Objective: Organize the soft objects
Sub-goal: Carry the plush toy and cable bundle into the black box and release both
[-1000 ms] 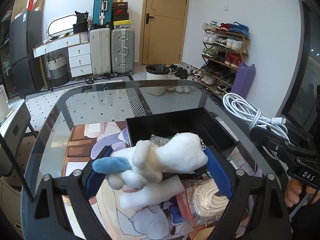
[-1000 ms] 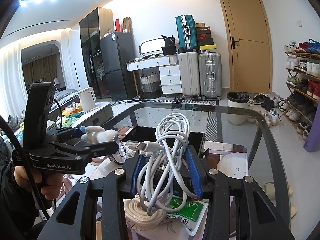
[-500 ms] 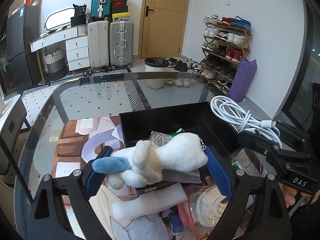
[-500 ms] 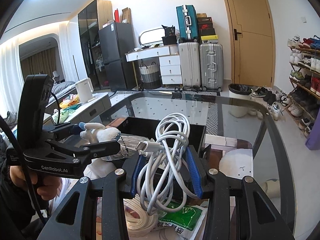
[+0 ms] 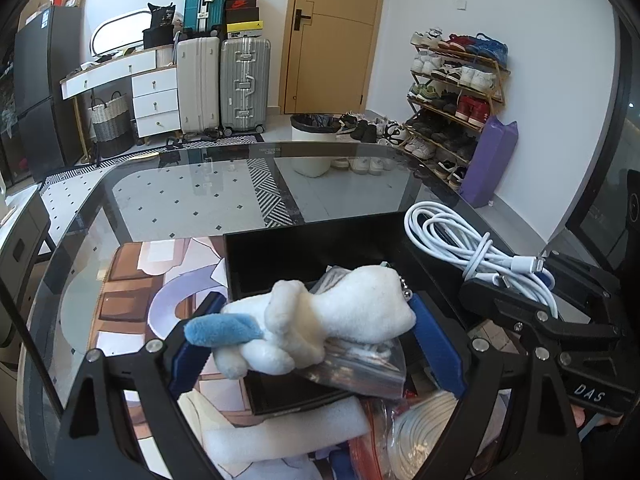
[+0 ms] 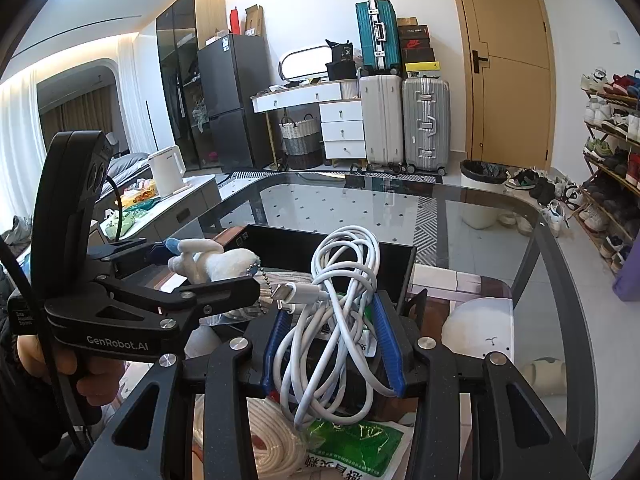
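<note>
Left gripper (image 5: 316,332) clamps a fluffy white plush toy with blue ear (image 5: 320,320) above the open black rectangular box (image 5: 304,248) on the glass desk (image 5: 192,196). Right gripper (image 6: 332,340) pinches a coiled white charging cable (image 6: 340,300); a clear crinkled plastic bag (image 5: 360,368) lies beneath the toy.

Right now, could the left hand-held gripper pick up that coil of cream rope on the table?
Probably not yet: the left hand-held gripper is shut on the plush toy, so its fingers are full. The rope lies just below it.
</note>
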Demonstrator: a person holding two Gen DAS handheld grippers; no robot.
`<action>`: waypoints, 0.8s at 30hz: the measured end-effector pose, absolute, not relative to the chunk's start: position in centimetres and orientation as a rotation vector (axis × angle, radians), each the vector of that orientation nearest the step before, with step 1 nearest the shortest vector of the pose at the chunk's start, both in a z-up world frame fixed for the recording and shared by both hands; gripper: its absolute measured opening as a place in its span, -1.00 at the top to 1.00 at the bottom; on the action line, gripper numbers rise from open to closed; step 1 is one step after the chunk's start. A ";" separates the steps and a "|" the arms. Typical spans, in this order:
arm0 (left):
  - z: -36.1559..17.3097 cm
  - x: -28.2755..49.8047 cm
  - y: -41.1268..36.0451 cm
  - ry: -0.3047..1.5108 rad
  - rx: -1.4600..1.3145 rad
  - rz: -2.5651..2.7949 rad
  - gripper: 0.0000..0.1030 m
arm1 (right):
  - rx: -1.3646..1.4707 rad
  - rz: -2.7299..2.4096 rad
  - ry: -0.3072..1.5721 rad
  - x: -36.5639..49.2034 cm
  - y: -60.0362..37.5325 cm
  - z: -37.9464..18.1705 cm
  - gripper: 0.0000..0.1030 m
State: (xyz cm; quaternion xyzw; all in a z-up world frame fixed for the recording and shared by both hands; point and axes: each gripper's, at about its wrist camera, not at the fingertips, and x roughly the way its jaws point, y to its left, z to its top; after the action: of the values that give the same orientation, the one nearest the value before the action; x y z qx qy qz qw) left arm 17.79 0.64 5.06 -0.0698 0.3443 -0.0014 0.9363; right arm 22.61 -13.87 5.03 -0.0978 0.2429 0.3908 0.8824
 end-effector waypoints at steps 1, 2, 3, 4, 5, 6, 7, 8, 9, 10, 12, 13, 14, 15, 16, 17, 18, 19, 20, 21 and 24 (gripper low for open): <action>5.0 17.9 0.6 0.703 -0.143 -0.001 -0.77 | -0.205 0.815 0.507 22.7 -13.7 4.9 0.20; 5.0 18.0 0.6 0.702 -0.142 0.002 -0.77 | -0.206 0.815 0.509 22.8 -13.6 4.8 0.20; 5.0 18.1 0.6 0.700 -0.141 0.004 -0.77 | -0.208 0.815 0.510 22.9 -13.4 4.8 0.20; 4.9 18.2 0.6 0.698 -0.141 0.005 -0.77 | -0.210 0.815 0.511 22.9 -13.2 4.7 0.20; 4.9 18.3 0.6 0.697 -0.140 0.007 -0.77 | -0.210 0.817 0.510 22.8 -13.1 4.6 0.20; 4.8 18.3 0.7 0.693 -0.141 0.008 -0.77 | -0.211 0.818 0.509 22.9 -12.9 4.5 0.20; 4.7 18.3 0.7 0.690 -0.142 0.011 -0.77 | -0.213 0.818 0.508 23.1 -12.9 4.5 0.20; 4.6 18.4 0.8 0.690 -0.143 0.013 -0.77 | -0.214 0.817 0.507 23.2 -12.8 4.6 0.20; 4.6 18.5 0.8 0.690 -0.143 0.015 -0.77 | -0.215 0.816 0.506 23.3 -12.7 4.6 0.20; 4.5 18.5 0.9 0.689 -0.142 0.016 -0.77 | -0.214 0.816 0.507 23.4 -12.7 4.6 0.20; 4.5 18.6 0.9 0.690 -0.135 0.016 -0.77 | -0.213 0.816 0.505 23.6 -12.7 4.6 0.20; 4.6 18.7 0.9 0.691 -0.134 0.016 -0.77 | -0.212 0.820 0.504 23.7 -12.6 4.6 0.19; 4.6 18.6 0.9 0.691 -0.133 0.015 -0.77 | -0.211 0.823 0.503 23.6 -12.6 4.6 0.19; 4.6 18.6 1.0 0.692 -0.132 0.015 -0.78 | -0.209 0.828 0.503 23.6 -12.5 4.5 0.19; 4.6 18.7 0.9 0.692 -0.134 0.017 -0.79 | -0.210 0.829 0.501 23.7 -12.5 4.5 0.19; 4.6 18.7 1.0 0.697 -0.138 0.012 -0.80 | -0.211 0.830 0.497 23.7 -12.5 4.5 0.18; 4.5 18.7 1.1 0.706 -0.147 0.004 -0.81 | -0.214 0.830 0.487 23.7 -12.5 4.6 0.13; 4.5 18.7 1.1 0.717 -0.155 -0.003 -0.83 | -0.221 0.828 0.480 23.5 -12.5 4.7 0.11; 4.4 18.7 1.2 0.725 -0.158 -0.007 -0.86 | -0.226 0.830 0.475 23.4 -12.7 4.7 0.04; 4.4 18.5 1.2 0.727 -0.156 -0.005 -0.92 | -0.237 0.828 0.467 23.2 -12.7 4.8 -0.10; 4.5 17.8 1.1 0.714 -0.133 0.006 -1.00 | -0.248 0.826 0.459 22.5 -13.2 4.9 -0.44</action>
State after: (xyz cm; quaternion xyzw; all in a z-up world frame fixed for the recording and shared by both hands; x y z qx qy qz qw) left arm 17.84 1.15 4.48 -0.0650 0.3492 0.0029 0.9348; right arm 22.52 -13.19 4.94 -0.1190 0.2204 0.3966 0.8831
